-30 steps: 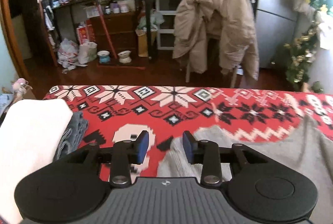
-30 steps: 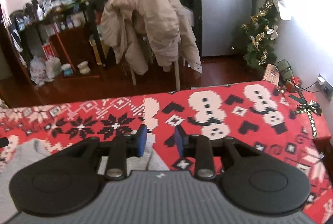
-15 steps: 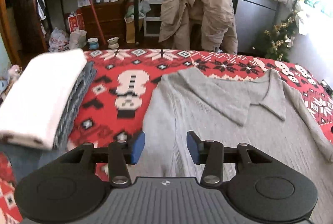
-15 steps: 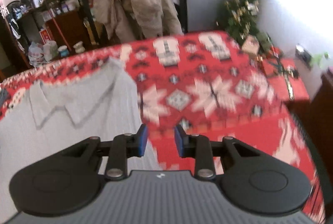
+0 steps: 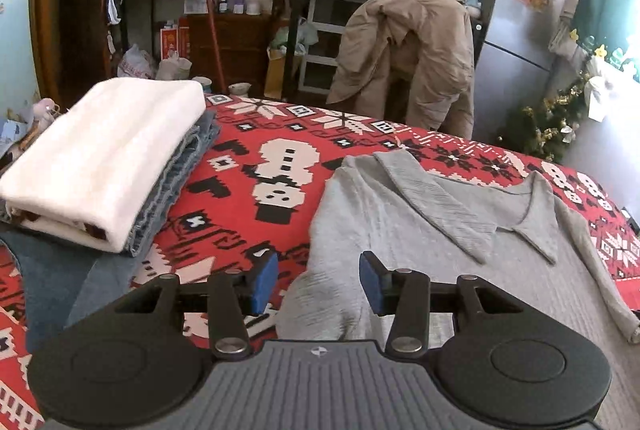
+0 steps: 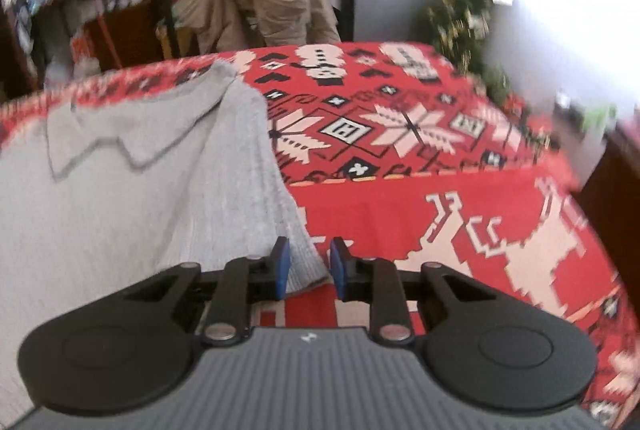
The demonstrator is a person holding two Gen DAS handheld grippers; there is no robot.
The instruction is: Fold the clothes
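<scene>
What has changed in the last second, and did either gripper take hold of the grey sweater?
Both grippers drew back and tilted down, so the grey sweater now shows spread on the red blanket. The left gripper opened a little wider over its left edge; the right gripper sits open at the sleeve cuff. Neither has gripped anything. The folded pile and the sweater appear unmoved.

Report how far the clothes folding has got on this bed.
Done: a white folded item sits stacked on folded denim at the left of the red patterned blanket. In hand: nothing is gripped yet; the left gripper and right gripper are both open, poised at the edges of the grey collared top. Left: that top lies spread flat and unfolded, sleeves out.
</scene>
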